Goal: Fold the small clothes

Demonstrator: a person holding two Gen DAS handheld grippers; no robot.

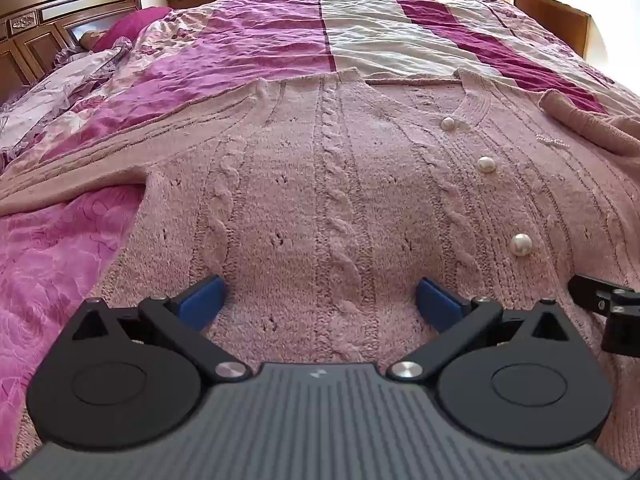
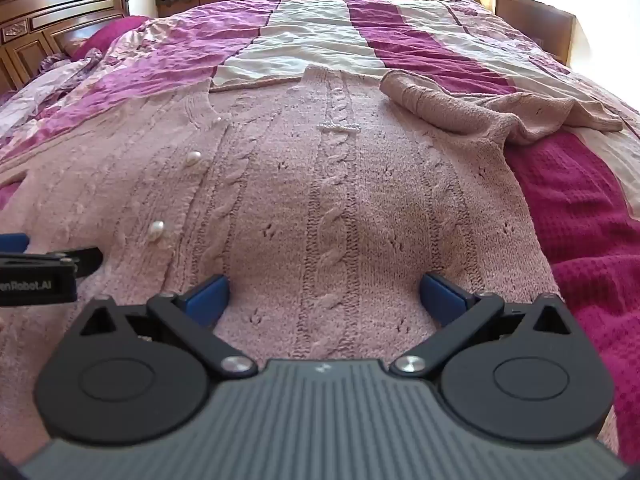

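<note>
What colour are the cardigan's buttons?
Pearly white buttons on the pink cardigan, clearest in the left wrist view.

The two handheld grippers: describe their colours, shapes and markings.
Both match. The left gripper has blue finger pads on black linkage arms with silver pivot bolts, two round black discs and a ribbed grey body bearing a small white logo. The right gripper looks identical. The left's side shows white lettering ending "Robot.AI".

left tongs (image 1: pixel 320 300): spread wide, angled down | right tongs (image 2: pixel 326 298): spread wide, angled down
</note>
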